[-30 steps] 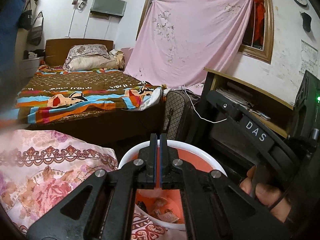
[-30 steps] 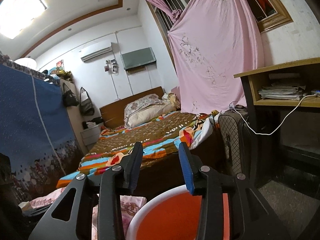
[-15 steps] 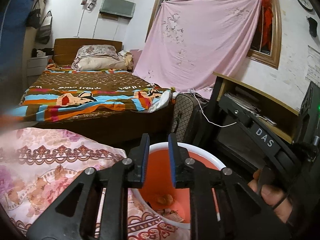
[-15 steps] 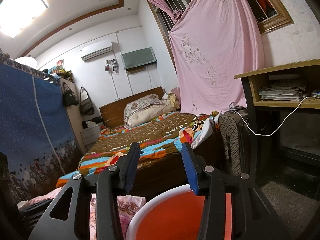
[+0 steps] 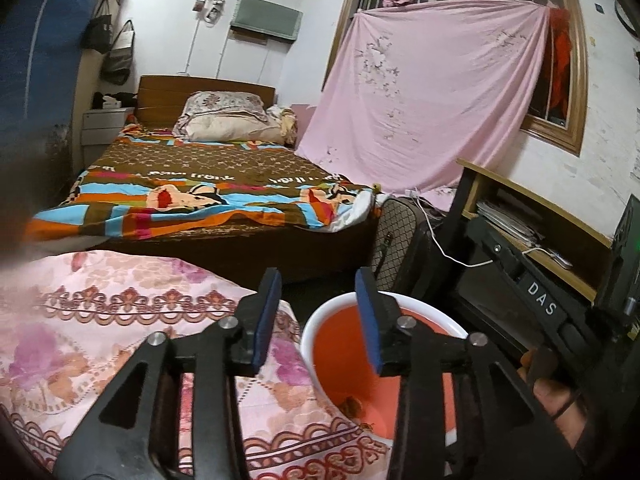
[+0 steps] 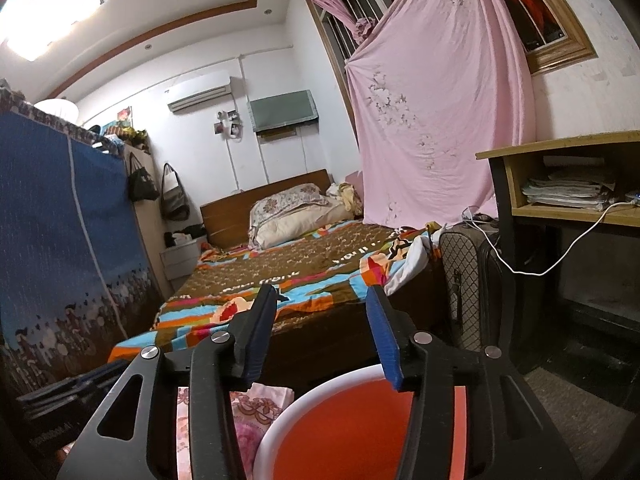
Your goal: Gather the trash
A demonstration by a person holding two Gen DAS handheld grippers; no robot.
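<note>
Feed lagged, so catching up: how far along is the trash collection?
Done: some scraps already lie in the orange bin. In hand: nothing; the left tongs are opening, empty, above the bin's rim, and the right tongs are opening, empty too. Left: no other trash shows on the floral cloth in these views.

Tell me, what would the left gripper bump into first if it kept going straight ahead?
Probably the white rim of the orange bucket, just ahead of the left gripper, whose empty jaws are opening. Depth is hard to judge; it might pass beside it toward the bed.
</note>
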